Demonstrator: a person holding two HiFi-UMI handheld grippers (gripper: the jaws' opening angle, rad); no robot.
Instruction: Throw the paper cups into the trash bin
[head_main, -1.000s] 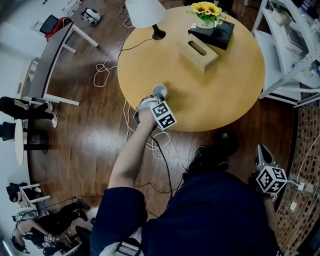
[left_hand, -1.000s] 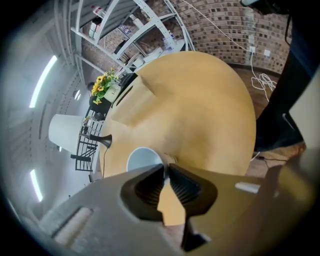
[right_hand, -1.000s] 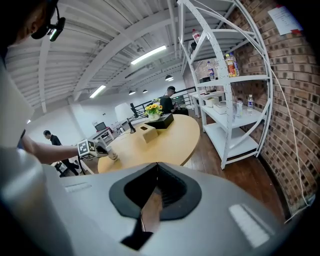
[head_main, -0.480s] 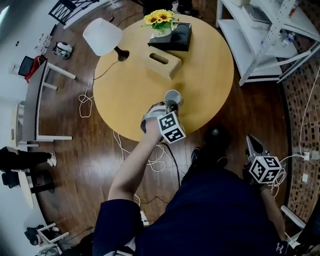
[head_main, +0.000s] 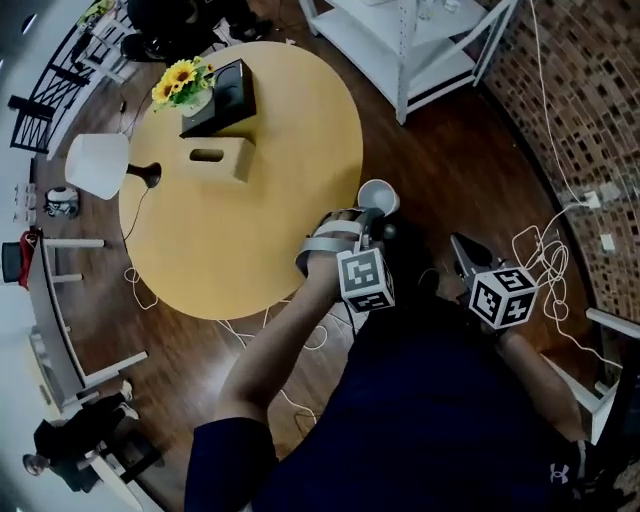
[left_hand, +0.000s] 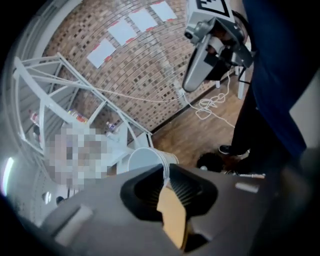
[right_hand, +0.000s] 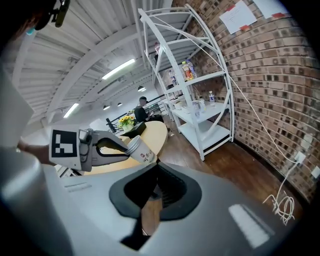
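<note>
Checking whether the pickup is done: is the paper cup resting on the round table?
No, the left tool holds the paper cup by its rim beyond the round table's edge, above the wooden floor.

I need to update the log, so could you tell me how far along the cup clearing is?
Done: the paper cup is off the table, pinched by its rim. In hand: the left hand-held gripper holds it over the floor. Left: dropping it in the trash bin, which I cannot make out; the right hand-held gripper is shut and empty.
</note>
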